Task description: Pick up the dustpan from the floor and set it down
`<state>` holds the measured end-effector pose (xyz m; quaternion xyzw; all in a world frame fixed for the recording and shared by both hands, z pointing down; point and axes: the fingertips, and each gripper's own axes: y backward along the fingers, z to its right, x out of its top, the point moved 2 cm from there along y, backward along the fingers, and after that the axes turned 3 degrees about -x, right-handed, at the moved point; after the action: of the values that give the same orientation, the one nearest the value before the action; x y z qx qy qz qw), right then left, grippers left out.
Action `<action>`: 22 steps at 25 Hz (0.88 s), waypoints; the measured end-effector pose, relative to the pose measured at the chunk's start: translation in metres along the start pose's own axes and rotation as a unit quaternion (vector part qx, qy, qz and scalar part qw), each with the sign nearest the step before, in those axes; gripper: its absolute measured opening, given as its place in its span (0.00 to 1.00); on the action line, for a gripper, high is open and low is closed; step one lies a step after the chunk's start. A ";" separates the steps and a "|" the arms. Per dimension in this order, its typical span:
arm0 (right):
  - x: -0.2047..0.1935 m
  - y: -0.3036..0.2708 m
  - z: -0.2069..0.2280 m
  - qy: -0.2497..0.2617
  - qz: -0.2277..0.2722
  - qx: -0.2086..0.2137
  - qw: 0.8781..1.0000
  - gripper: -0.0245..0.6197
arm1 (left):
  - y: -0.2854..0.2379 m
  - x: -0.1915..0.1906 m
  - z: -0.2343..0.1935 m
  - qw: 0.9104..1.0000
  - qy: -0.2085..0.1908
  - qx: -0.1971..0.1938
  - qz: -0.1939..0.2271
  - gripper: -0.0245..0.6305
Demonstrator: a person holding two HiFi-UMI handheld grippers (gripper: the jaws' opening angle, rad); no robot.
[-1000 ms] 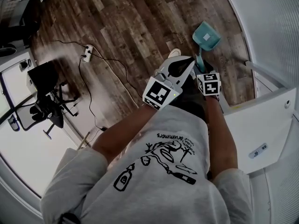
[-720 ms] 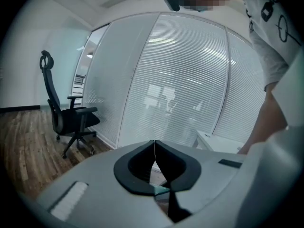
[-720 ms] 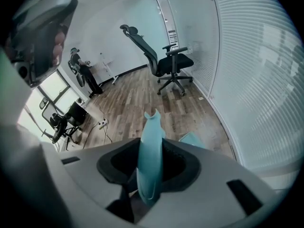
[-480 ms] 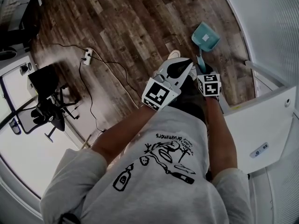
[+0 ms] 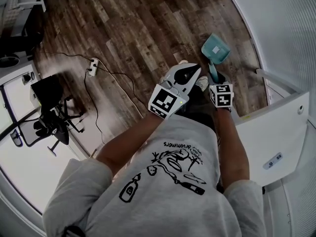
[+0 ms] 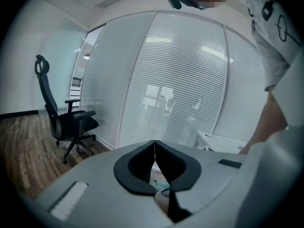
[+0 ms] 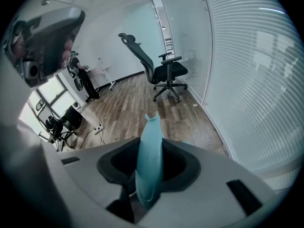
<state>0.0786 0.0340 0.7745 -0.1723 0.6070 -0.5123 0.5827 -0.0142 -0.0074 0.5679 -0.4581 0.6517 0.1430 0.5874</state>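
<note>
The right gripper (image 7: 149, 163), jaws just closed, pinched the dustpan (image 5: 216, 50) by its handle, near the wall (image 5: 276, 28). The left gripper (image 6: 154, 161) was pressed together, empty. Pickup seemed underway; next, a steady set-down.

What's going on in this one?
A person stands on a wood floor with a tool in each hand. The jaws of the right tool have just closed on the handle of a teal dustpan, whose pan points away from the person. The left tool is shut and empty, held alongside. Whether the dustpan has left the floor is unclear.
</note>
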 end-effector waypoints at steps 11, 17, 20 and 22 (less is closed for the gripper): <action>0.028 0.040 0.012 -0.009 0.026 -0.010 1.000 0.21 | -0.003 0.025 0.004 1.000 -0.009 -0.007 0.011 0.04; 0.043 0.065 0.020 -0.014 0.041 -0.013 0.999 0.21 | -0.007 0.041 0.005 1.000 -0.014 -0.010 0.020 0.04; 0.055 0.079 0.021 -0.019 0.050 -0.014 0.998 0.21 | -0.007 0.050 0.004 1.000 -0.016 -0.012 0.023 0.04; 0.064 0.090 0.022 -0.023 0.058 -0.015 0.998 0.21 | -0.007 0.056 0.005 0.999 -0.018 -0.014 0.027 0.04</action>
<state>0.1157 0.0107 0.6713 -0.1573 0.6097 -0.4647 0.6226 0.0004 -0.0321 0.5188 -0.4460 0.6507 0.1758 0.5888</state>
